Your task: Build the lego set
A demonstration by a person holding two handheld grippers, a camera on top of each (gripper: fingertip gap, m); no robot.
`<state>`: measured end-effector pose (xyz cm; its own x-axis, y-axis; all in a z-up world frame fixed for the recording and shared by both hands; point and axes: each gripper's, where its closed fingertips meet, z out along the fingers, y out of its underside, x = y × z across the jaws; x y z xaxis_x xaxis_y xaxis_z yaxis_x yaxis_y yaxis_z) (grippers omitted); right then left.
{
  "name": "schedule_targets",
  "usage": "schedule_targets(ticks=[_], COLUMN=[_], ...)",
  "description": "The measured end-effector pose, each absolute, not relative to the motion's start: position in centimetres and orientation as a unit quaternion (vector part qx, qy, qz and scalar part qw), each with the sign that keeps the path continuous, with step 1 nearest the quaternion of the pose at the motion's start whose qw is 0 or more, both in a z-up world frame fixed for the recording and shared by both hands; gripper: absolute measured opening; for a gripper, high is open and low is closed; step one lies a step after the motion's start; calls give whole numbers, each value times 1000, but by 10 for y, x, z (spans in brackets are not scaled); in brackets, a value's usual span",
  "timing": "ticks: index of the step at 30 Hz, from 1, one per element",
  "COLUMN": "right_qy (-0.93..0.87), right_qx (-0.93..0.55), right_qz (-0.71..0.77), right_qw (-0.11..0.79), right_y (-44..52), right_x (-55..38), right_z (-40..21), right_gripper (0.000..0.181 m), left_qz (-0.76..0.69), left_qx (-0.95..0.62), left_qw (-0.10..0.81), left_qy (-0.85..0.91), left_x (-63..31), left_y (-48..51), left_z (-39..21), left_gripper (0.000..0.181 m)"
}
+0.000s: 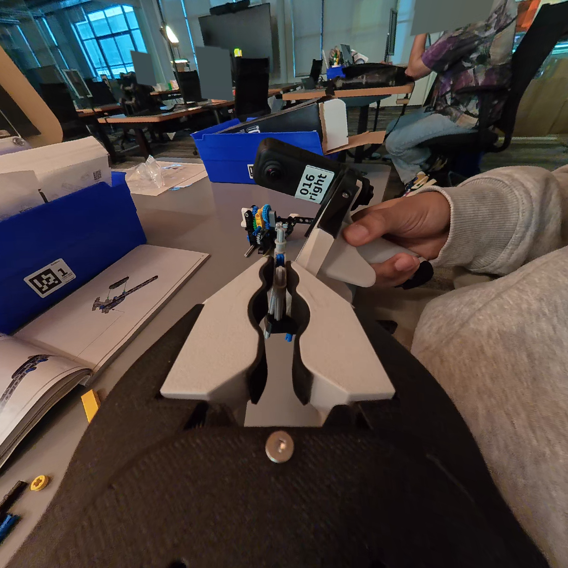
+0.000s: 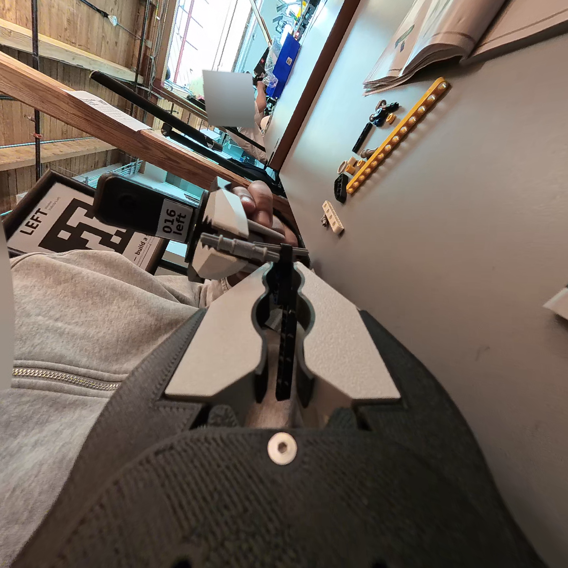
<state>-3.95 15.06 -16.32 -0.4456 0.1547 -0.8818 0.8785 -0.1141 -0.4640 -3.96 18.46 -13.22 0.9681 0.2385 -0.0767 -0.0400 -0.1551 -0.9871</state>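
Left wrist view showed the left gripper (image 1: 278, 270) pinching a gray-and-blue subassembly (image 1: 278, 295) upright, while the right gripper (image 2: 284, 270) clamped the black beam (image 2: 285, 338), likely for joining.

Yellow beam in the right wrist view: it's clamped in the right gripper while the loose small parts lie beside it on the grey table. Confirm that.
Not quite. The right wrist view shows the long yellow beam lying free on the grey table among the loose small parts. The right gripper is shut on a black beam instead.

Grey ribbed sweatshirt sleeve (image 1: 504, 215), pale grey claw fingers (image 1: 215, 347), black textured mount, silver screw (image 1: 279, 446)
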Motion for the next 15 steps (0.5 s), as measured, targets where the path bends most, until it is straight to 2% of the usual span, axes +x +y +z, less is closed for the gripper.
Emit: schedule_targets(ticks=[15], right_qy=[593], right_qx=[439], right_qz=[-600], right_qw=[308], right_y=[150], right_x=[-39], right_z=[-166], right_gripper=[8], left_qz=[122], left_qx=[-761], left_qw=[636], left_qy=[-49], left_x=[-39], left_y=[183], left_z=[-136], left_gripper=[4])
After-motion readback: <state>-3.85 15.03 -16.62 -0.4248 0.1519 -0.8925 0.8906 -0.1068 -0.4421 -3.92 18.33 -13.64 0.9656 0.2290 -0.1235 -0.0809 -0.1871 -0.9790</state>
